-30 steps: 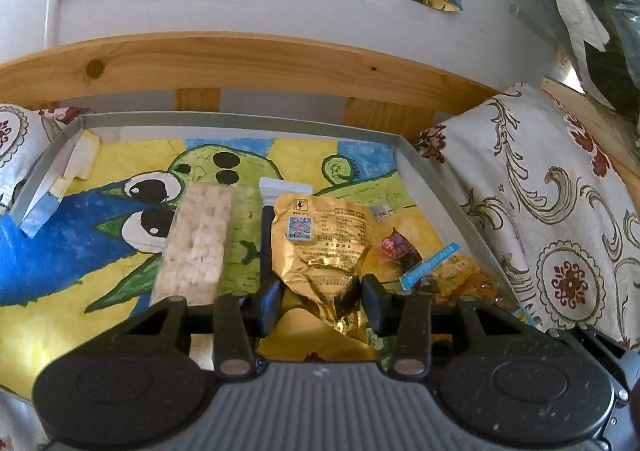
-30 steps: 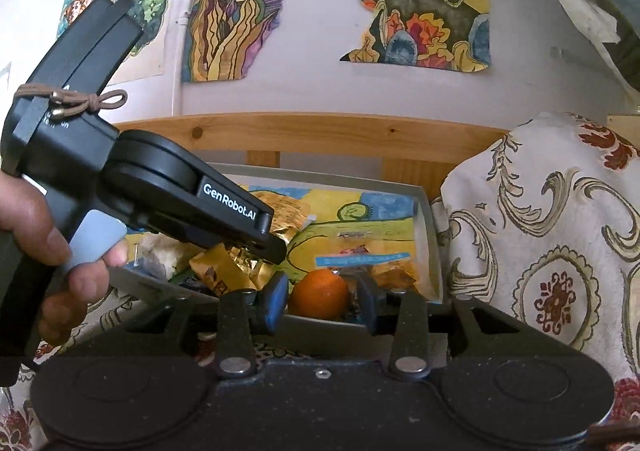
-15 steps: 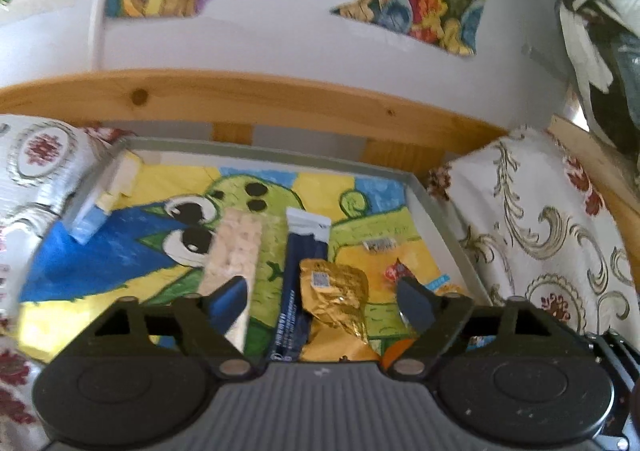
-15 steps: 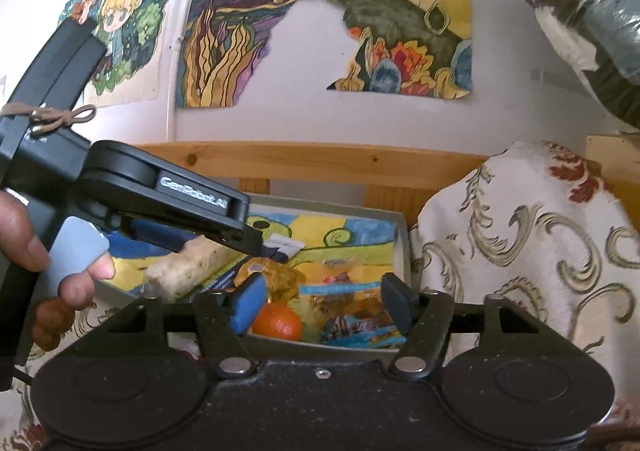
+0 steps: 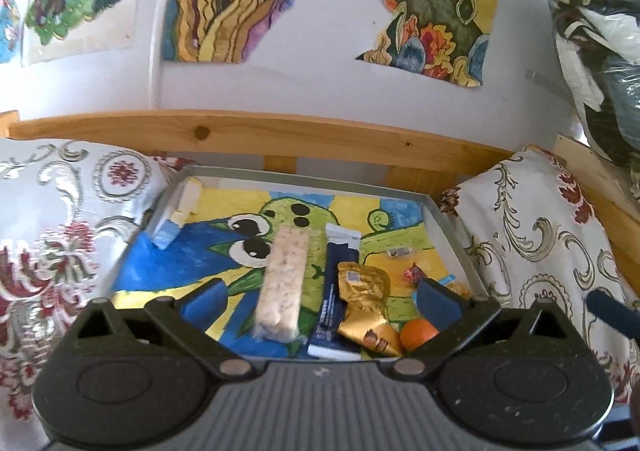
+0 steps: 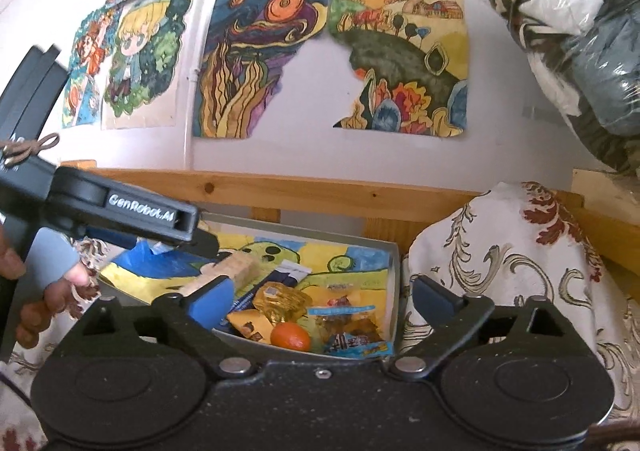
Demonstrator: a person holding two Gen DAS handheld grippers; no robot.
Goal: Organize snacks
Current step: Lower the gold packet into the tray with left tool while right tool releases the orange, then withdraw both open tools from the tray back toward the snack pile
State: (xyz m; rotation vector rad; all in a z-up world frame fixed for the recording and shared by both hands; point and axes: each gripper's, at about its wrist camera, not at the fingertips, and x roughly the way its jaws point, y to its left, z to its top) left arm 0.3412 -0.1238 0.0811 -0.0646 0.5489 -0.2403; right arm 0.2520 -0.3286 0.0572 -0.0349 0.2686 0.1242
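- Against a second ago, the left gripper (image 5: 320, 301) has let go of the gold foil packet (image 5: 366, 297) and pulled back and up; its blue pads now stand wide apart with nothing between them.
- The right gripper (image 6: 322, 299) has likewise spread wide and risen; the orange (image 6: 291, 336) it was closed around a second ago now lies free in the tray (image 5: 304, 173).
- The tray, grey-rimmed and lined with a green cartoon drawing, sits in front of a wooden rail (image 5: 280, 131), with patterned cushions (image 5: 536, 235) on either side of it.
- On the wall behind the tray hang colourful drawings (image 6: 256, 63); above and right of the tray is a bundle in clear plastic (image 6: 580, 35).
- In the tray's middle lies a pale rice-crisp bar (image 5: 282, 283); just right of it a dark blue sachet (image 5: 334, 299), then the gold foil packet overlapping it.
- The orange lies at the tray's near right corner, with small wrapped sweets (image 6: 352, 327) beside it.
- A hand (image 6: 48, 291) holds the left gripper's handle over the tray's left edge.
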